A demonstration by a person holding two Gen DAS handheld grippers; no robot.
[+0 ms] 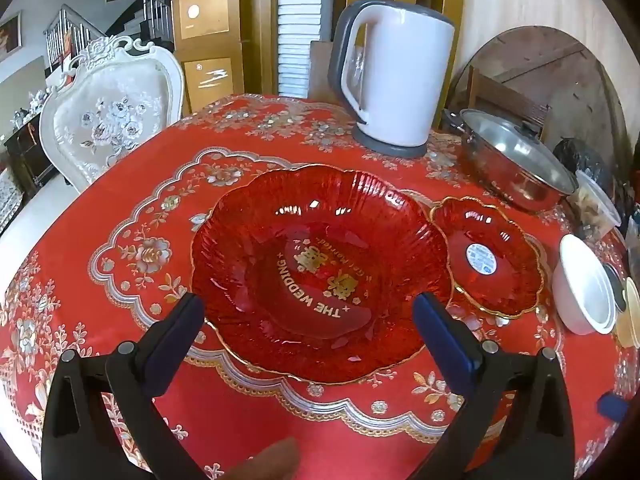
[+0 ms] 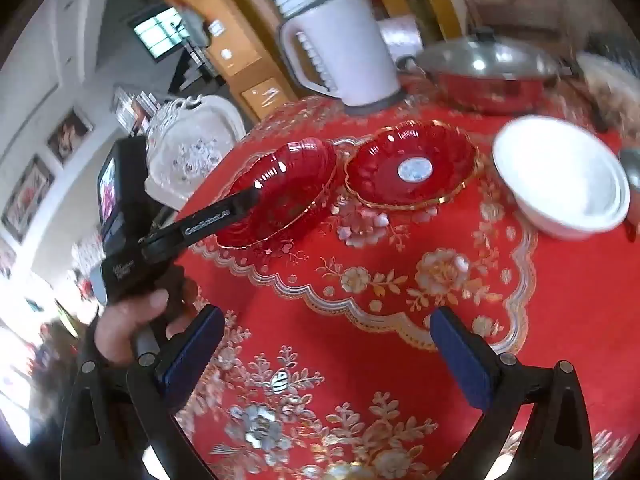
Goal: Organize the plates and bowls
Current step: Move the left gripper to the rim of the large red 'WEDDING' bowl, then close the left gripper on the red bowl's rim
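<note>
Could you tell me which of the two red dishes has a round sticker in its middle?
The smaller red dish, next to the white bowl; the larger red dish carries gold lettering instead.

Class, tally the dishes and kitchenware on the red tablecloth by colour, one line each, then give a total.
Red: 2, large plate, small plate
White: 2, bowl, kettle
Silver: 1, lidded pot
Total: 5
</note>
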